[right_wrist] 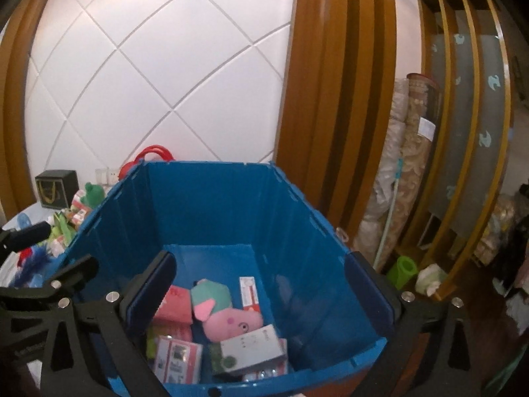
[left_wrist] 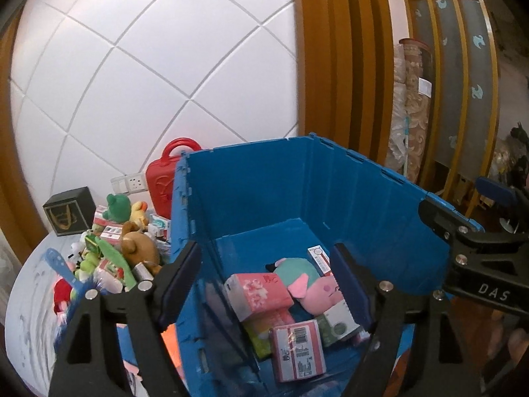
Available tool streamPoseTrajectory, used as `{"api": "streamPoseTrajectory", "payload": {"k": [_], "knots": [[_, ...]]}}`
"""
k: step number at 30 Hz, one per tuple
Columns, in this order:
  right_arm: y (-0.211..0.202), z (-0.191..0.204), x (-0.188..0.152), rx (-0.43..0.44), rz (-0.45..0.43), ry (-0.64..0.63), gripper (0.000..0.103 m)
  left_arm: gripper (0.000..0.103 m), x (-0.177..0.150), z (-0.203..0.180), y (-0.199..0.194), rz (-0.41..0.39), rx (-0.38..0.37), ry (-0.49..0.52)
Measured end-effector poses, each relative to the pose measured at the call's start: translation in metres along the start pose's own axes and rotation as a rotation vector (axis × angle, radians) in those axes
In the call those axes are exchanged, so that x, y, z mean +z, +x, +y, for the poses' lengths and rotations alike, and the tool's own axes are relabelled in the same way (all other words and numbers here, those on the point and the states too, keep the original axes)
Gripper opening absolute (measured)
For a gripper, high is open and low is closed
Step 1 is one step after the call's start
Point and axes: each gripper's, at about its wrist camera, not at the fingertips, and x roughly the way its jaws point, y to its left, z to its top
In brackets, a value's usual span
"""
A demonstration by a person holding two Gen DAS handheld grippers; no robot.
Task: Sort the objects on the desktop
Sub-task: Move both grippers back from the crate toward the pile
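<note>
A blue crate (left_wrist: pixel 380 205) (right_wrist: pixel 297 231) holds a pink pig plush (left_wrist: pixel 314 286) (right_wrist: pixel 228 321), pink tissue packs (left_wrist: pixel 258 292) (right_wrist: pixel 172 306) and small boxes (left_wrist: pixel 297 347) (right_wrist: pixel 251 347). My left gripper (left_wrist: pixel 267 264) is open and empty above the crate's left side. My right gripper (right_wrist: pixel 261 274) is open and empty above the crate's near edge; it also shows at the right edge of the left wrist view (left_wrist: pixel 463 231). A pile of plush toys and boxes (left_wrist: pixel 115 248) (right_wrist: pixel 66 225) lies on the table left of the crate.
A red toy case (left_wrist: pixel 165 182) and a black box (left_wrist: pixel 69 211) stand behind the pile by the white wall. Rolled carpets (right_wrist: pixel 406 182) and a wooden screen (right_wrist: pixel 469 132) stand to the right. A green cup (right_wrist: pixel 401 271) lies on the floor.
</note>
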Motion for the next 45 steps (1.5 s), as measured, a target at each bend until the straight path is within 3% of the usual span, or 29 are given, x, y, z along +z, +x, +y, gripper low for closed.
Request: {"api": "streamPoseTrajectory", "payload": {"k": [5, 11, 21, 28, 33, 39, 45], "knots": [[-0.009, 0.019, 0.002, 0.061, -0.014, -0.006, 0.103, 0.08, -0.009, 0.033, -0.021, -0.024, 0.061, -0.042], [-0.022, 0.081, 0.007, 0.191, -0.042, -0.03, 0.103, 0.08, -0.03, 0.099, -0.039, -0.012, 0.143, -0.082], [-0.024, 0.232, 0.005, 0.327, -0.018, -0.056, 0.103, 0.08, -0.094, 0.276, -0.049, 0.133, 0.287, -0.158], [-0.003, 0.314, -0.022, 0.307, 0.097, -0.06, 0.103, 0.08, -0.137, 0.37, -0.035, 0.245, 0.28, -0.179], [0.021, 0.341, -0.048, 0.258, 0.209, -0.082, 0.103, 0.08, -0.161, 0.4, -0.013, 0.313, 0.238, -0.203], [0.065, 0.357, -0.075, 0.222, 0.331, -0.136, 0.103, 0.08, -0.178, 0.39, 0.025, 0.388, 0.171, -0.183], [0.116, 0.363, -0.095, 0.254, 0.427, -0.152, 0.103, 0.08, -0.177, 0.396, 0.055, 0.443, 0.208, -0.193]]}}
